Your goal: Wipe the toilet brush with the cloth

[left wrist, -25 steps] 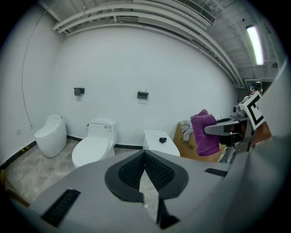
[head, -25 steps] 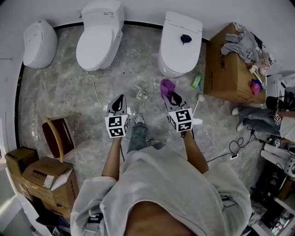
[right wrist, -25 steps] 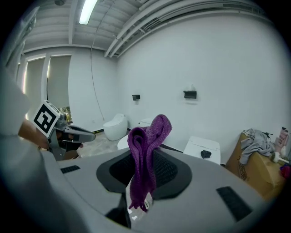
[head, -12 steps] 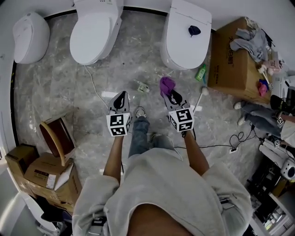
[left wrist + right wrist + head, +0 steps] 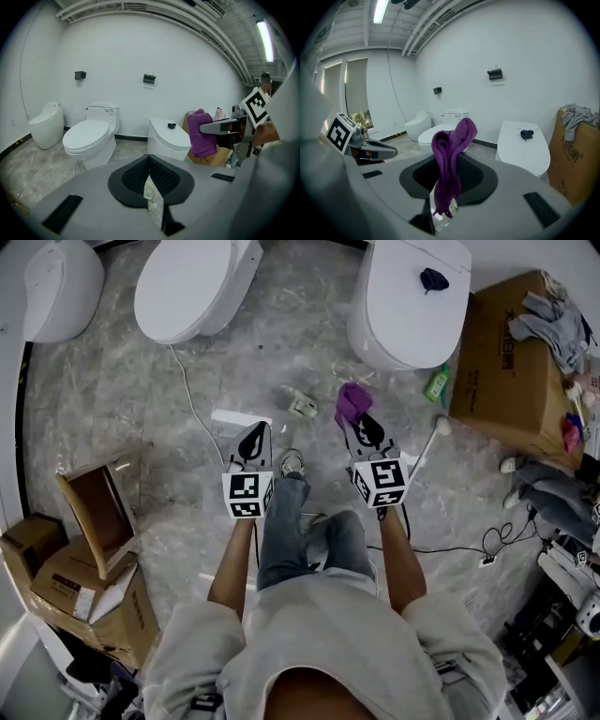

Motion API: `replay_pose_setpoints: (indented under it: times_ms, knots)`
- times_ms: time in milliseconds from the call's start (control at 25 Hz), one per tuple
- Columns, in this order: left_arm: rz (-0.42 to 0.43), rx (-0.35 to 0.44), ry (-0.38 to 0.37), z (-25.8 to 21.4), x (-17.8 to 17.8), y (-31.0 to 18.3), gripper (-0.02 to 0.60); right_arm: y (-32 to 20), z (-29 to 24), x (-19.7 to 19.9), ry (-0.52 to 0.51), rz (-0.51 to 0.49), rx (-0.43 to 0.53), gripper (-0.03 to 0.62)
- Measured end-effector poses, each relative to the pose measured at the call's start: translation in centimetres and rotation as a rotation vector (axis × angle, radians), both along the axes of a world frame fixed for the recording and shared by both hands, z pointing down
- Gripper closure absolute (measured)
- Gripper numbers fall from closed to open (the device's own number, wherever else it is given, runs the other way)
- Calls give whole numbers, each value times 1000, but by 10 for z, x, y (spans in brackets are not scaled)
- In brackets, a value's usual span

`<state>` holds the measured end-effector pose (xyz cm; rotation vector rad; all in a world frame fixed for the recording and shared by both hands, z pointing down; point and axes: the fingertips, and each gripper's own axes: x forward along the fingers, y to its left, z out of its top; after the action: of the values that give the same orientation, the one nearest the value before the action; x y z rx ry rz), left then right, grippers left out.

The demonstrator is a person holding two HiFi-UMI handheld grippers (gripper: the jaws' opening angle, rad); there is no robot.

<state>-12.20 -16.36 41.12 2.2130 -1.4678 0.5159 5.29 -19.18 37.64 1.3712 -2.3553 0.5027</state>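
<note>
The right gripper (image 5: pixel 364 430) has its fingers clamped on a purple cloth (image 5: pixel 451 140). The left gripper (image 5: pixel 149 161) has its fingers pressed together. A toilet brush (image 5: pixel 427 444) lies on the floor (image 5: pixel 141 427) near the right gripper.

Across the top of your head view stand the left toilet (image 5: pixel 56 287), middle toilet (image 5: pixel 192 292) and right toilet (image 5: pixel 412 306). A small dark object (image 5: pixel 433 279) lies on the right toilet's lid. A green bottle (image 5: pixel 437 385) sits between that toilet and the cardboard box (image 5: pixel 511 371), upper right.

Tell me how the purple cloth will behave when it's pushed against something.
Probably floppy: the cloth folds and hangs from the right gripper. Likely light, since one pinched end carries it all. Its knit looks grippy, so it should bunch rather than slide.
</note>
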Motion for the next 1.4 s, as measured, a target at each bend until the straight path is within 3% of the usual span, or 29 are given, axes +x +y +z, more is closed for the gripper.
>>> replay_pose_setpoints:
  times_ms: [440,640,1120,1400]
  knots:
    - [18,99,-59,170,-25,0,563,9,162,-7,-52,1,80,487]
    - [33,138,-49,236,-25,-10,563,2,226,-6,-65,5,107,487]
    - [133,178,33,341,26,-11,561,-1,314,-12,-104,-44,145,487]
    - [233,139,47,392,68,-8,560,1,339,-8,-103,-65,156,487]
